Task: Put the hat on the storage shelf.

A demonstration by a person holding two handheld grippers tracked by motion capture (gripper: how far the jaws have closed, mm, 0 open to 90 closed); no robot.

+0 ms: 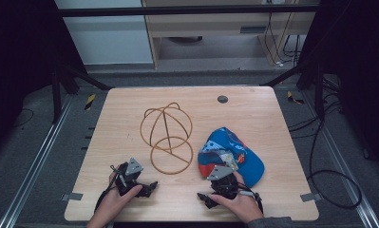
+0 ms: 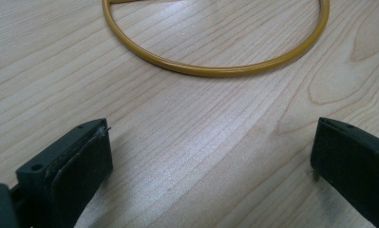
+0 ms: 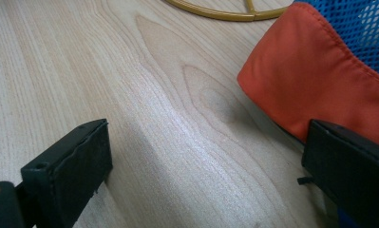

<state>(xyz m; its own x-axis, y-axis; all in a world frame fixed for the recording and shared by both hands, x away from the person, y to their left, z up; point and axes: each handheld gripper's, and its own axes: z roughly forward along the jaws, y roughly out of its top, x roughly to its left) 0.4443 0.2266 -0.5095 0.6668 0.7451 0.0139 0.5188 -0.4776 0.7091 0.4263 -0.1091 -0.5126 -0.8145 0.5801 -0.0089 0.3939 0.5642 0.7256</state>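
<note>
I see a light wooden desk [image 1: 130, 142] from above, with my two hand-held grippers resting near its front edge. The left gripper [image 1: 146, 187] lies at the front left, its jaws spread wide with only bare wood between them; just ahead of it lies the round base ring of a golden-yellow wire hat stand [image 1: 166, 137], which sits near the middle of the desk. The right gripper [image 1: 205, 198] lies at the front right, its jaws likewise released and holding nothing. Just beside it, toward the right, rests a blue mesh baseball cap with an orange brim [image 1: 231, 154]. In the right gripper view, the orange brim [image 3: 315, 80] reaches close to one jaw, though I cannot tell whether they touch. The cap lies just right of the stand's base ring.
</note>
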